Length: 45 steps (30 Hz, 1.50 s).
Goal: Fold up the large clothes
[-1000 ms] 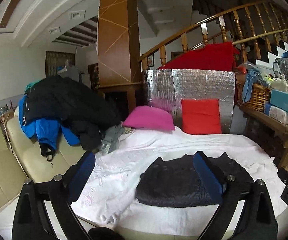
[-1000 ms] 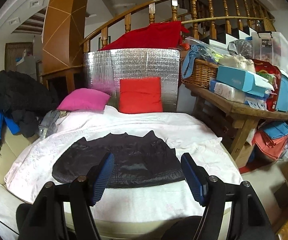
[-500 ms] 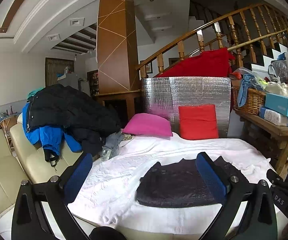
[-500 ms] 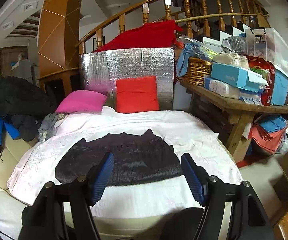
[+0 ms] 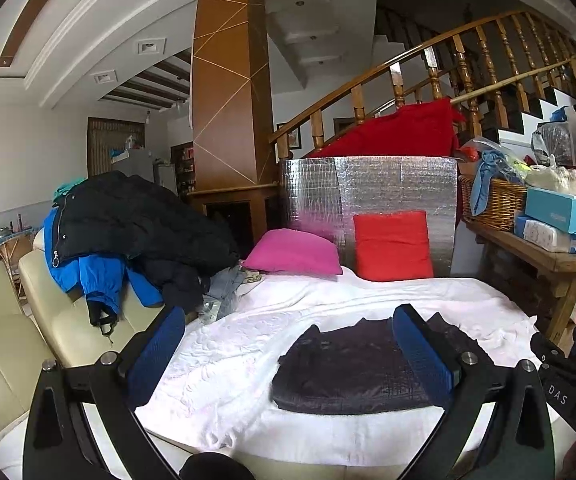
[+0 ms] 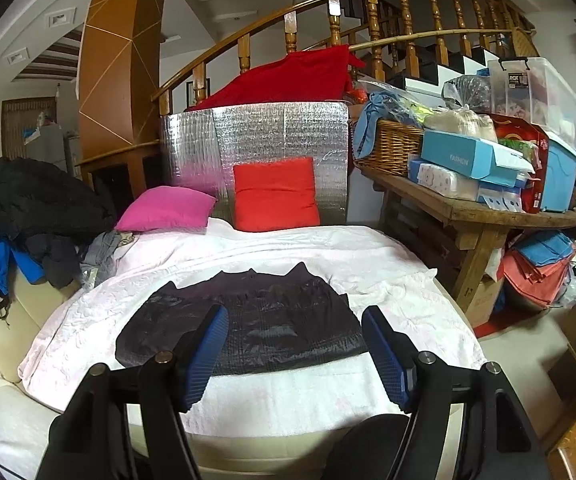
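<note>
We see a dark, shiny quilted jacket [image 6: 244, 320] lying folded flat near the front edge of the white textured blanket [image 6: 328, 248]. Our left gripper [image 5: 288, 350] and right gripper [image 6: 294, 350] both hover with blue ribbed pads spread wide, gripping nothing. The left view alone shows the cream leather sofa [image 5: 4, 320]; the right view the whole cluttered wooden bench [image 6: 468, 212].

A wooden pillar [image 5: 228, 92] rose to the white ceiling beside a curved wooden staircase railing [image 6: 368, 12]. A cream sofa [image 5: 0, 320] stood left; a cluttered wooden table [image 6: 488, 216] stood right.
</note>
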Motion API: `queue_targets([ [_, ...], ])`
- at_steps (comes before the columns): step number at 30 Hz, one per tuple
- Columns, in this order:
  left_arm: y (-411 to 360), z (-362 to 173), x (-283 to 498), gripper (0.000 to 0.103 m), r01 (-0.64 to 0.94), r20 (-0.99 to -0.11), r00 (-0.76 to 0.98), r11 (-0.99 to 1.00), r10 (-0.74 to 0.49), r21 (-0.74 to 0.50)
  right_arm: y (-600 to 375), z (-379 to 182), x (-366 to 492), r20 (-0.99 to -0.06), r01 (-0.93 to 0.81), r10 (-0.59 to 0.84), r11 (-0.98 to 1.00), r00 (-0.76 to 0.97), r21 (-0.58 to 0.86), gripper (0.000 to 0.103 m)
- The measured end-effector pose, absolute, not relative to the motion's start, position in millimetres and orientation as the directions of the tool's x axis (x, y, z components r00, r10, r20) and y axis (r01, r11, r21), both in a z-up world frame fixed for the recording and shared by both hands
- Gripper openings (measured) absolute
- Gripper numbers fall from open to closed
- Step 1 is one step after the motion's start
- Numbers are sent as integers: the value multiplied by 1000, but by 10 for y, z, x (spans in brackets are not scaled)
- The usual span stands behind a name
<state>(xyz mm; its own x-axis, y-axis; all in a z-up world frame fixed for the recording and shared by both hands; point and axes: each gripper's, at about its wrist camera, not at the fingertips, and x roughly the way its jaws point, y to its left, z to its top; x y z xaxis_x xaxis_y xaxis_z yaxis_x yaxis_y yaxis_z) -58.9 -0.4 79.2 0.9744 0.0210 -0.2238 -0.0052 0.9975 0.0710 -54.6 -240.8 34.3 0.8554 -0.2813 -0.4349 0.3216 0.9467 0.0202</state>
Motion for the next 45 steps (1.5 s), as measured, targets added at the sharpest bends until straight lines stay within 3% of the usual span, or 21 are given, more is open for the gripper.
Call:
queue_targets([
  [45, 33, 813, -626, 103, -21, -221, 975, 998, 34, 62, -2392, 441, -570, -426, 302, -267, 953, 864, 15, 74],
])
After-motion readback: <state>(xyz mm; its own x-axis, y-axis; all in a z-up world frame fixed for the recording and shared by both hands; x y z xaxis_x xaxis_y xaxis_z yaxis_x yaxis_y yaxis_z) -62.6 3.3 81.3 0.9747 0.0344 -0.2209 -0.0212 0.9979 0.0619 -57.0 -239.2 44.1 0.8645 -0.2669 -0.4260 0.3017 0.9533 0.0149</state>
